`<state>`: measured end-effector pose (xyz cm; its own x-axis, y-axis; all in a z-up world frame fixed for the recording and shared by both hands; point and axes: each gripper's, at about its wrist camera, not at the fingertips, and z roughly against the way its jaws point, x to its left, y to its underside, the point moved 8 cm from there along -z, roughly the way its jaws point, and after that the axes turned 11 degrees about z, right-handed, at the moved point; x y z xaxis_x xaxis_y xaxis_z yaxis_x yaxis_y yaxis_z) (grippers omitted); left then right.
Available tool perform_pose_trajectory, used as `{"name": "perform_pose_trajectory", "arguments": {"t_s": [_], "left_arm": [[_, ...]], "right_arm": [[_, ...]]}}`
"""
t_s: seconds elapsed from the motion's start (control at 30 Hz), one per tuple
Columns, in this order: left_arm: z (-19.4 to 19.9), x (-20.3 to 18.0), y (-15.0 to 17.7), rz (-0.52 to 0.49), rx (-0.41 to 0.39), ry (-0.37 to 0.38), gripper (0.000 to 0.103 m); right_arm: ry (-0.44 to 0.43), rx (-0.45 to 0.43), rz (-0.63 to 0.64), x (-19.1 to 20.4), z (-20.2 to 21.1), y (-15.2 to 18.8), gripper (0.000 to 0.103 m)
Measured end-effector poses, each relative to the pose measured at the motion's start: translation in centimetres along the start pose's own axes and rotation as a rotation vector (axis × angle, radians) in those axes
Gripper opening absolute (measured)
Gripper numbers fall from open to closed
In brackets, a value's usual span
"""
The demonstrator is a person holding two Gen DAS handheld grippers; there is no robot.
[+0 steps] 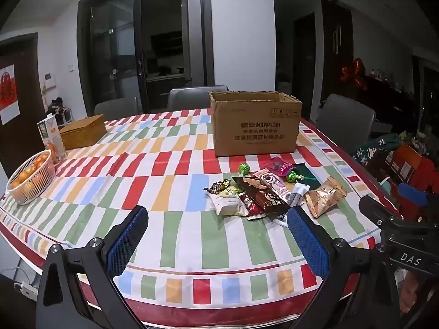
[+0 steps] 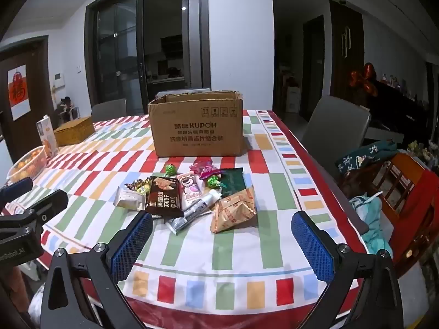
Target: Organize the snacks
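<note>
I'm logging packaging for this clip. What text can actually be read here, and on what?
"KUPOH": front of the cardboard box.
"DAS": right gripper's body, seen from the left wrist.
Box's Chinese lines, snack packets' print, red door poster: too blurred to read.

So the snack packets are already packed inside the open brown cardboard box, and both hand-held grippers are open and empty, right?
Not quite: the snack packets lie on the striped tablecloth before the open brown cardboard box, as the right wrist view shows.

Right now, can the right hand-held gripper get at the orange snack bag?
Probably yes: the right hand-held gripper is open, and the orange snack bag lies just ahead at the pile's near edge, with nothing on top.
</note>
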<state>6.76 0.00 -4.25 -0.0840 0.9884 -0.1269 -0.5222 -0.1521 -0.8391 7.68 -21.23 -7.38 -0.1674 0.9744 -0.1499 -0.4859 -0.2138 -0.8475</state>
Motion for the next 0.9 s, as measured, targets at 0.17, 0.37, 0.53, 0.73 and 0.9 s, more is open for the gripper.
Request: {"name": "perform_pose_trajectory", "arguments": {"t_s": [0.17, 0.37, 0.53, 0.73, 0.9], "left_arm": [[0.3, 0.0, 0.3, 0.0, -0.001, -0.019, 0.103], [1.3, -0.7, 0.6, 0.003, -0.016, -0.04, 0.103], [0.3, -0.2, 0.1, 0.009, 0.0, 0.022, 0.103], [0.6, -0.1, -0.1, 0.01, -0.013, 0.031, 0.103], [0.8, 0.0, -0.1, 0.011, -0.015, 0.032, 0.103]], "right_arm": [[-0.003, 0.005, -0.012, 0.0, 0.0, 0.1, 0.102], [-0.009, 0.016, -0.01, 0.1, -0.1, 0.1, 0.102], [-0.016, 0.01, -0.006, 0.4, -0.3, 0.3, 0.102], [-0.018, 0.004, -0.002, 0.3, 0.0, 0.1, 0.102], [-0.016, 0.001, 0.001, 0.5, 0.1, -0.1, 0.102]]}}
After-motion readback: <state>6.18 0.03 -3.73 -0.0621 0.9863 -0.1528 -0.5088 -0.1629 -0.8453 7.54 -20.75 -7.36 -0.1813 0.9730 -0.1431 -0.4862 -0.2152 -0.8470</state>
